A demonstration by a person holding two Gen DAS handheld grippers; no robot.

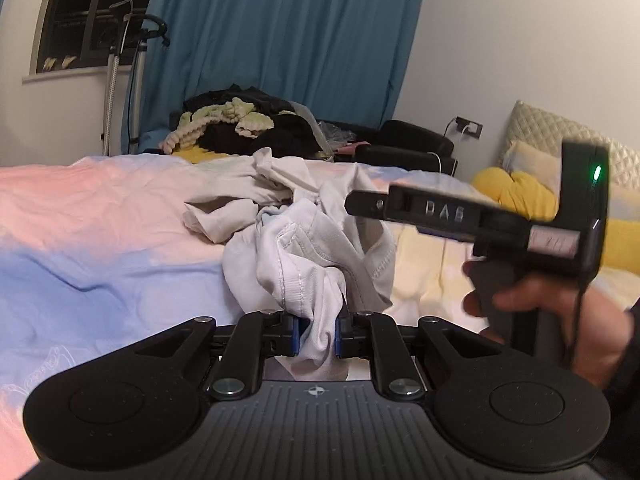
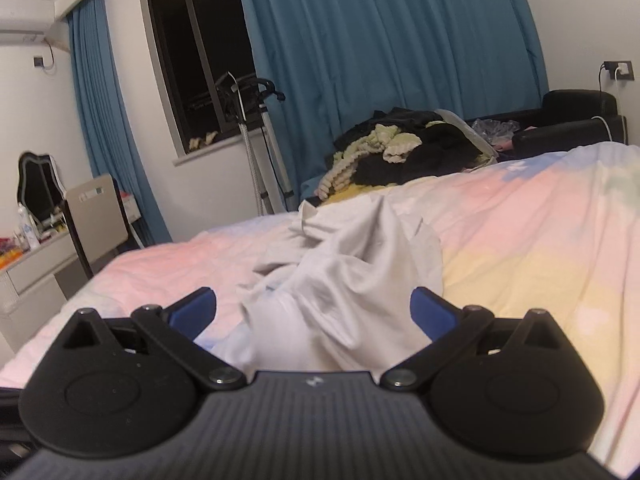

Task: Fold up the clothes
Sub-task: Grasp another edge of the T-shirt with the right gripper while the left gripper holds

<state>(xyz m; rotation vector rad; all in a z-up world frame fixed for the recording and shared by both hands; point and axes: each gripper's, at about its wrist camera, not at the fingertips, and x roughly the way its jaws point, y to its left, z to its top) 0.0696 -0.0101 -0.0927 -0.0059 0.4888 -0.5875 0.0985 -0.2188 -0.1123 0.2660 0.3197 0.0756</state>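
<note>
A crumpled white garment [image 1: 304,240] lies bunched on the pastel bed cover [image 1: 100,240]. My left gripper [image 1: 318,334] is shut on a fold of the garment and lifts it a little. The right gripper shows in the left wrist view [image 1: 460,216], held by a hand to the right of the garment, above it. In the right wrist view my right gripper [image 2: 314,312] is open, its blue pads wide apart over the white garment [image 2: 352,276], holding nothing.
A pile of dark and cream clothes [image 1: 240,124] sits at the bed's far edge, before a blue curtain [image 1: 280,40]. A yellow cushion [image 1: 516,192] and headboard are at the right. A dresser with a chair [image 2: 96,216] stands left of the bed.
</note>
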